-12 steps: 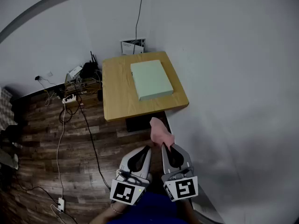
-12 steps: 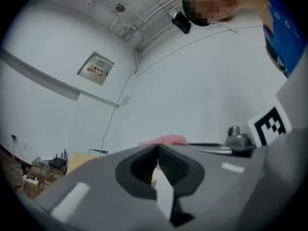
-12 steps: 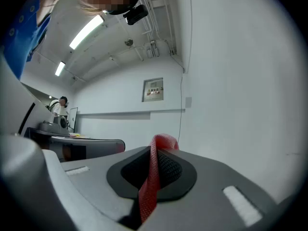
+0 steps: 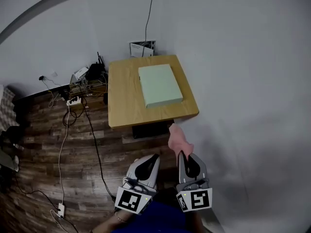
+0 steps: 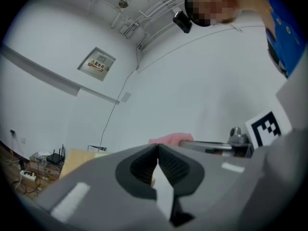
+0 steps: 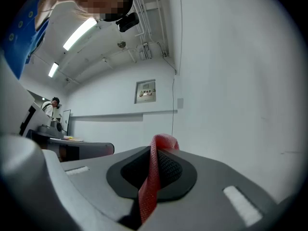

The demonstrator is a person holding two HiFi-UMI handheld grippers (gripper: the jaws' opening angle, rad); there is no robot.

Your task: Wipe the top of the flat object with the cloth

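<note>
We find the head view dim and evenly lit, with only soft shade. The dark wood-plank floor sinks into murk at the left, while the square pale wooden table catches more light. Straight wall lines bow and the corners darken. In the right gripper view, long white ceiling tube lamps glare overhead and black rings the round picture. The grey plastic right gripper blurs near the lens, yet the pink mesh cloth shows its weave. The grey plastic left gripper looks equally soft.
</note>
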